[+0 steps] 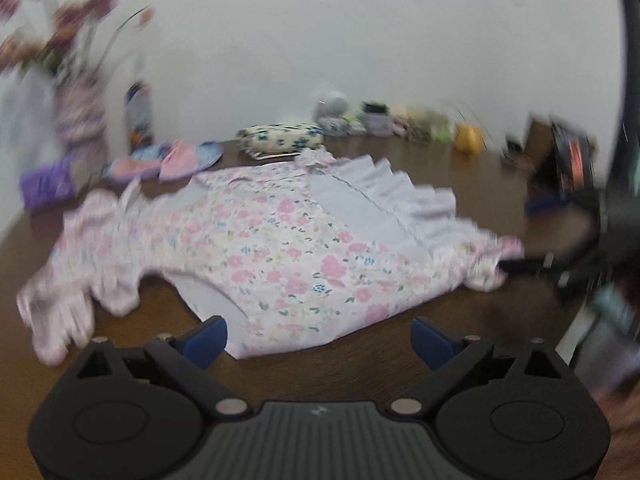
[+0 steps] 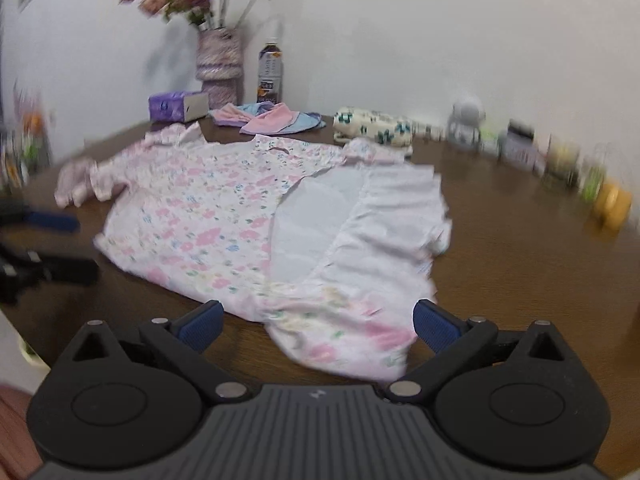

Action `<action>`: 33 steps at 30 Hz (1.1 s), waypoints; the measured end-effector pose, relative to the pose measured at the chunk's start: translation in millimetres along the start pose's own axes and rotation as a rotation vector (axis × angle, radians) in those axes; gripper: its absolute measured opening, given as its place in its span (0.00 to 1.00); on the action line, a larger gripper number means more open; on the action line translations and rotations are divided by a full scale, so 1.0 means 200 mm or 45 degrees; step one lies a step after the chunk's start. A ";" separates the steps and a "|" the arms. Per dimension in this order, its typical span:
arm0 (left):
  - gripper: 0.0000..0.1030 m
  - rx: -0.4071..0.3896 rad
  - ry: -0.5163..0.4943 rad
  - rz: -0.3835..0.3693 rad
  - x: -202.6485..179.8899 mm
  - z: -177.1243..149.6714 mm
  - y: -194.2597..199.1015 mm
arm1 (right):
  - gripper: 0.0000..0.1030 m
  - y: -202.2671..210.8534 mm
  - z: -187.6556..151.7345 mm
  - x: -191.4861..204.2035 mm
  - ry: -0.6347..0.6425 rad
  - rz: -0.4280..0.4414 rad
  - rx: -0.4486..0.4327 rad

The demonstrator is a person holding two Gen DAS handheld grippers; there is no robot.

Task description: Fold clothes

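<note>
Floral dress [image 2: 208,216] (bottle label [image 2: 269,70] unreadable) on table [image 2: 520,264].

A garment [image 2: 208,216] lay spread on the table [image 2: 520,264], one side folded over its middle. Behind it, along the wall, stood a tissue box [image 2: 176,106], vase [image 2: 219,66] and bottle [image 2: 270,70]; a pouch [image 2: 372,126] lay to their right.

No text can be read; the label on the dark plastic drink bottle [image 2: 270,68] is blurred past reading; the purple cardboard tissue box [image 2: 178,106] shows only indistinct print.
</note>
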State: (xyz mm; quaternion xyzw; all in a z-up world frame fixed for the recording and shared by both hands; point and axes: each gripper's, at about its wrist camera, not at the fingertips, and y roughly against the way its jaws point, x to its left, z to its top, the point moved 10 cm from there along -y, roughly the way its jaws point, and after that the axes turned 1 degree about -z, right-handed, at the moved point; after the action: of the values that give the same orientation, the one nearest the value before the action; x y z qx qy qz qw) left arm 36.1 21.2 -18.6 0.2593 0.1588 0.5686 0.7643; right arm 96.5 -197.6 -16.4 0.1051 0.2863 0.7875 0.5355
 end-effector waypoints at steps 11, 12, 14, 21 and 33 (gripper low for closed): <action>0.74 0.228 -0.529 -0.012 0.00 -0.01 -0.14 | 0.92 -0.04 -0.02 0.04 0.665 0.016 0.113; 0.73 0.248 -0.556 -0.016 0.00 -0.02 -0.16 | 0.87 -0.06 -0.03 0.05 0.701 0.025 0.132; 0.66 0.281 -0.619 -0.019 0.01 -0.03 -0.18 | 0.82 -0.09 -0.05 0.06 0.772 0.042 0.170; 0.45 0.326 -0.869 -0.055 0.00 -0.03 -0.19 | 0.78 -0.10 -0.10 0.06 1.046 0.066 0.210; 0.02 0.347 -1.056 -0.063 -0.04 -0.07 -0.22 | 0.22 -0.11 -0.13 0.15 1.282 0.159 0.248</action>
State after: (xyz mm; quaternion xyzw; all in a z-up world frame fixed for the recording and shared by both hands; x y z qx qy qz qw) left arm 60.3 6.3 -56.8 0.5602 -0.0818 0.3717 0.7357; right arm 88.7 -172.8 -54.6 -0.2209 0.5738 0.7406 0.2711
